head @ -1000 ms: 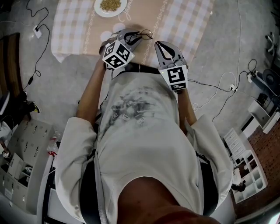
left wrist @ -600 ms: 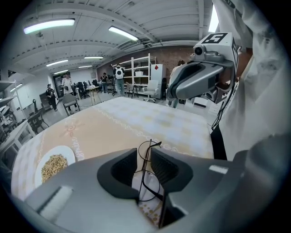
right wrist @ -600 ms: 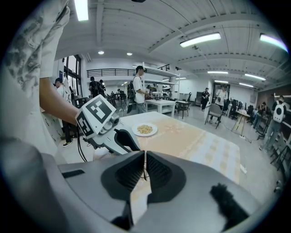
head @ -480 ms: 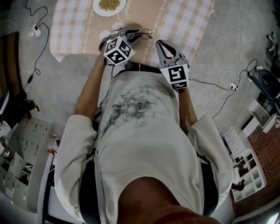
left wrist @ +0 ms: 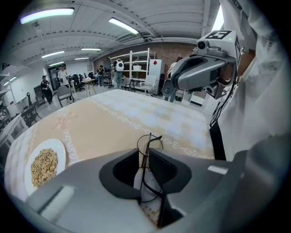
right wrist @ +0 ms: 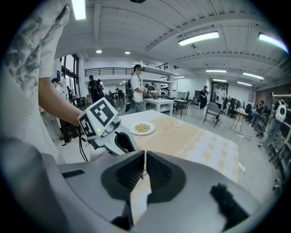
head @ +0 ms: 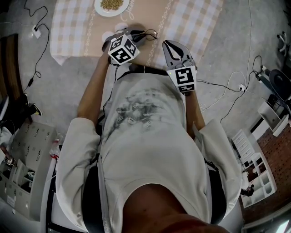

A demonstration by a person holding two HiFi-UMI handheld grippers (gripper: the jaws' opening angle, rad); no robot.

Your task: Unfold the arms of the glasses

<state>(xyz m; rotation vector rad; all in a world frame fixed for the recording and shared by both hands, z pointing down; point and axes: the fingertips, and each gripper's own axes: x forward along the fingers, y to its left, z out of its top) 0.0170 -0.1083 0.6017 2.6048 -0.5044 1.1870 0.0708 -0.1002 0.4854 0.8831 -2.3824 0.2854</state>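
Glasses [left wrist: 150,143], thin dark wire ones with round lenses, sit edge-on in my left tongs [left wrist: 144,151], which are clenched on the frame; one lens ring pokes out past the tips. In the head view they hang just over the near edge of the worktop [head: 195,22], above the beige strip of its checked cloth [head: 68,27]. A white plate [head: 110,4] of pale grains lies further back. My right tongs [right wrist: 144,155] are clenched together, near the left pair but apart from the glasses. The only print I can make out is the black-and-white square patterns on the marker cubes [head: 123,49]; I can read no words. Only the left gripper view shows the wire pinched between the pads. Only the head view shows both tongs side by side in front of my pale shirt [head: 150,136], with cables [head: 218,88] trailing on the floor. Only the right gripper view shows my left tongs from the side, with a small green light beside its cube.
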